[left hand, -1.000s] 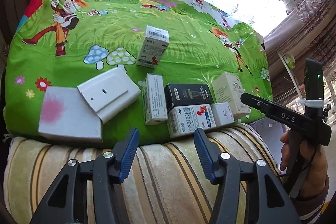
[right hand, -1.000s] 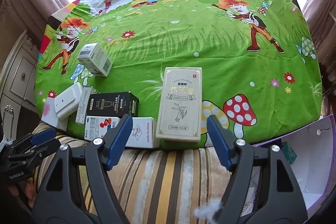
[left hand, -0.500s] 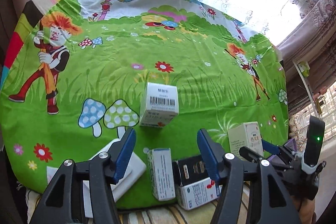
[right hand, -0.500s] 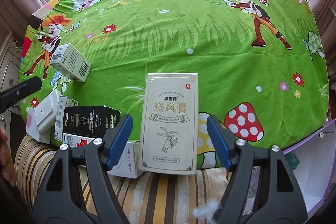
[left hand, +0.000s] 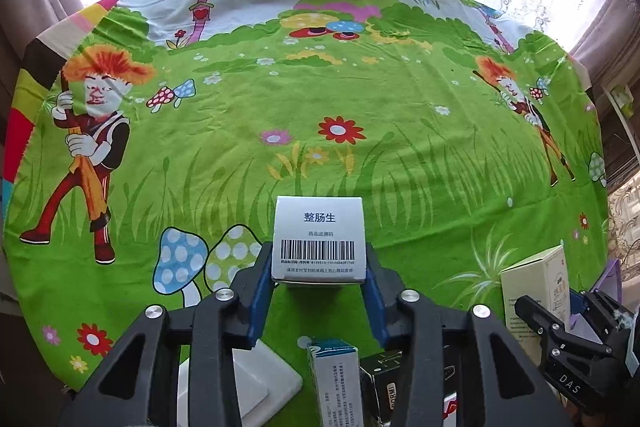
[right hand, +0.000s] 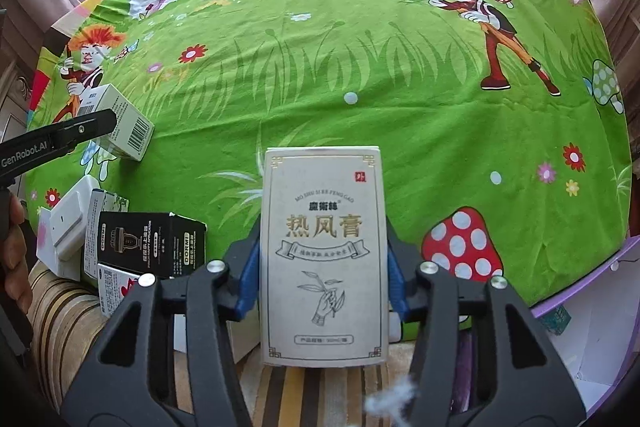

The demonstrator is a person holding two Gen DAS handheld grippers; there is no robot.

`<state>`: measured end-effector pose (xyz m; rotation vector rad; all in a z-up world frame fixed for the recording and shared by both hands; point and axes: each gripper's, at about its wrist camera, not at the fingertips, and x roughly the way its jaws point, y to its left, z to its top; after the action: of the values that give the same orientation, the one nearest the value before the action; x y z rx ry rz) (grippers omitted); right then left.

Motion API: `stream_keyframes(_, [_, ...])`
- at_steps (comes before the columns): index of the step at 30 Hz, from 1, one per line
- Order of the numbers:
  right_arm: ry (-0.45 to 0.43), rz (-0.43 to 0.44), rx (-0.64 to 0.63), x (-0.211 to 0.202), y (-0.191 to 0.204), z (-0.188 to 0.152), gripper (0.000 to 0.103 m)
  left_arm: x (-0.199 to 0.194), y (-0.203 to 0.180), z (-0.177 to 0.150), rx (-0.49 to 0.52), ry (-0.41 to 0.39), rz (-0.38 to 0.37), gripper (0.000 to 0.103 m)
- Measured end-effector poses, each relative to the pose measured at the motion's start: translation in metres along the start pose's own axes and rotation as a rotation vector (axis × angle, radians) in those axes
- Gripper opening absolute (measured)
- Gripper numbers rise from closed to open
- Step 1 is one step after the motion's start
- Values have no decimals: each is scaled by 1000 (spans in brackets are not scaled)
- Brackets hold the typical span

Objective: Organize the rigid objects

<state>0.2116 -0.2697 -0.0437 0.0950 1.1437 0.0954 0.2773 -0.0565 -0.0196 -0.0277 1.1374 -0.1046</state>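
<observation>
My left gripper (left hand: 318,267) is shut on a white barcode box (left hand: 319,239), its blue pads against both sides. The same box shows in the right wrist view (right hand: 120,123) with the left gripper's finger across it. My right gripper (right hand: 322,259) is shut on a tall cream box (right hand: 323,255) with gold lettering, which also shows at the right of the left wrist view (left hand: 536,291). Both boxes are over the green cartoon cloth (left hand: 360,155).
Near the cloth's front edge lie a black box (right hand: 148,243), a white and blue box (left hand: 336,383), a white flat device (right hand: 68,223) and a red-marked white box (right hand: 114,287). A striped cushion (right hand: 64,311) lies in front. A purple-edged white container (right hand: 600,315) stands at the right.
Both grippers moved forward and closed: the left onto the barcode box, the right onto the cream box. Both were open a second ago.
</observation>
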Motion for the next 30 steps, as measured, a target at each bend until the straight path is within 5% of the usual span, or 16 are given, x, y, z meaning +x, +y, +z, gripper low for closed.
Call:
stream_keyframes(5, [-50,3,26,-11,-8,-3,55,-10,-5,-4,9,-35,13,41])
stream_keyframes(15, [-152,-2,66,-48,-25,-17,55,-66,-30,-21,-55,-158,-164,41])
stream_keyframes(30, [-216,-26,143,-108,-88,-68,55,-103,-126,-72,42,-119,-417,41])
